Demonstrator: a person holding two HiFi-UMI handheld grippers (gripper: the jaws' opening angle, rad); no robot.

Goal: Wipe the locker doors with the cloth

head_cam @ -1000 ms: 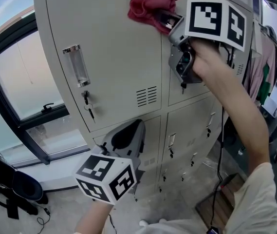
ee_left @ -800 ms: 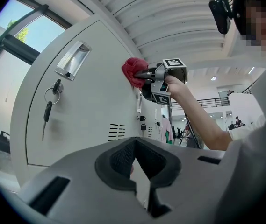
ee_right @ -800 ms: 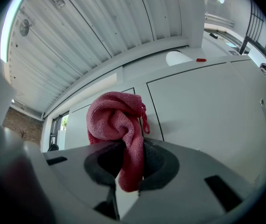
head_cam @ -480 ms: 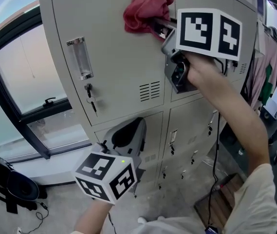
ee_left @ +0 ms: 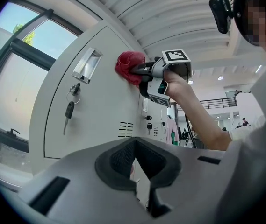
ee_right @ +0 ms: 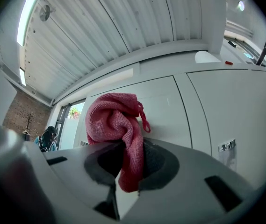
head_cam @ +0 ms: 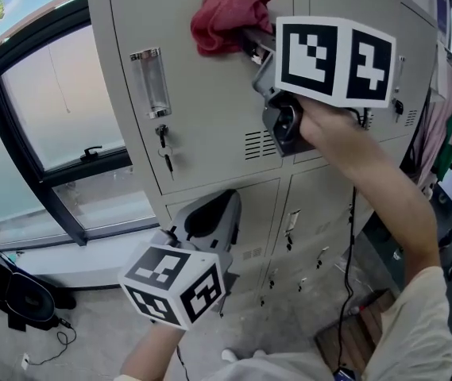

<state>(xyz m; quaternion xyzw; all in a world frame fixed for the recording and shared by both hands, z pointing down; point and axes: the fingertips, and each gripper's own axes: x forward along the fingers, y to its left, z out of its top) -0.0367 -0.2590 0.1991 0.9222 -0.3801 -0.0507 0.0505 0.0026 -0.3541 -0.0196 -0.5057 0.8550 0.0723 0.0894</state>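
Sliding left, the cloth rubs the locker door.

Cloth pressed on the upper part of the left locker door, between the fingers of the right gripper. Key below-left of cloth. Left gripper lower, before the lower doors. Window left of lockers.

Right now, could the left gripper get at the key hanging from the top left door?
Probably yes. The left gripper hangs empty, jaws together, just below the key, with nothing between them. The right gripper and cloth are higher up the door.
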